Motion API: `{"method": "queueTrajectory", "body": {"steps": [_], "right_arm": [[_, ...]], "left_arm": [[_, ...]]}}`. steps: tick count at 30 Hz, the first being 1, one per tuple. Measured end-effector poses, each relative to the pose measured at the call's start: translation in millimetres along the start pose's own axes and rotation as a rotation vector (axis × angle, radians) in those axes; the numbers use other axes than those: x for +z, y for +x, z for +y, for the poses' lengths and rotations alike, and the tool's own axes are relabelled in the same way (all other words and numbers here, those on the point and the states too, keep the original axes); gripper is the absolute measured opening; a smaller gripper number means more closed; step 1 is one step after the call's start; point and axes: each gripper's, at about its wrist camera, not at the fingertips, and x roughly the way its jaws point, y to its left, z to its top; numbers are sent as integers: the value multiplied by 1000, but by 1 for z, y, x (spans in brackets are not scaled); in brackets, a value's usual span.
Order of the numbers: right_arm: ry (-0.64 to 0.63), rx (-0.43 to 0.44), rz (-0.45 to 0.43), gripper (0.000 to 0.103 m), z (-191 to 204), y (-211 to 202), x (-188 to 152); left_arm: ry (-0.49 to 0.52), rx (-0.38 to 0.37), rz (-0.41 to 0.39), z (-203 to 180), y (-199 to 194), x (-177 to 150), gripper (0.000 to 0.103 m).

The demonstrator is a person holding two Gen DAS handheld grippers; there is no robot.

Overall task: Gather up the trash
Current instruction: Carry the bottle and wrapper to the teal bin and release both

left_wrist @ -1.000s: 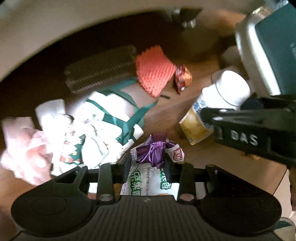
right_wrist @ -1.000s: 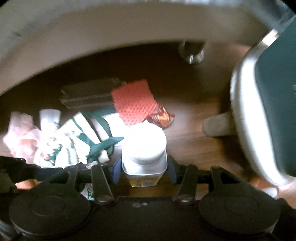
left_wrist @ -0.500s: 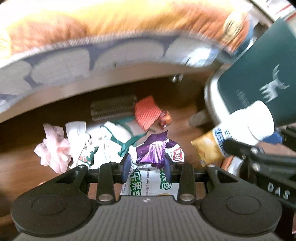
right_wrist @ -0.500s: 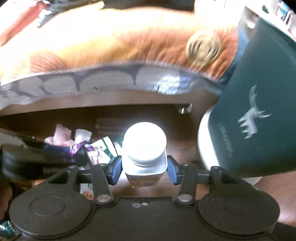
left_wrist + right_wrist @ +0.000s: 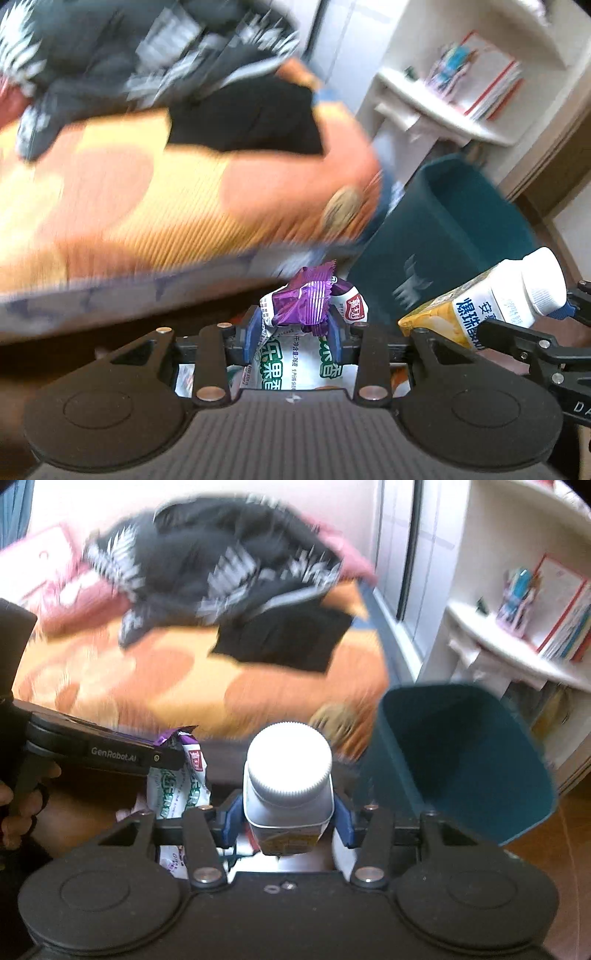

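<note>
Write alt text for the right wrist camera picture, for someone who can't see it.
The right gripper clamps a white-capped drink bottle between its blue pads, with an open dark teal trash bin just ahead to the right. At left, the left gripper holds crumpled snack wrappers. Behind lies a blurred orange bedspread with dark clothes, and white shelves at right.
</note>
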Motion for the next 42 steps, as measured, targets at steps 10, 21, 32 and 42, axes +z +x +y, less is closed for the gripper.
{"method": "queueTrajectory", "body": {"steps": [10, 21, 32, 42], "right_arm": [[13, -92, -116, 49, -75, -39, 25], [155, -144, -40, 49, -151, -6, 1], [214, -137, 61, 49, -175, 42, -23], [214, -155, 140, 50, -181, 83, -35]], "left_arm": [[189, -58, -176, -103, -40, 85, 36], [358, -56, -218, -217, -5, 145, 36], [438, -44, -65, -266, 99, 136, 36], [443, -38, 105, -258, 170, 109, 38]]}}
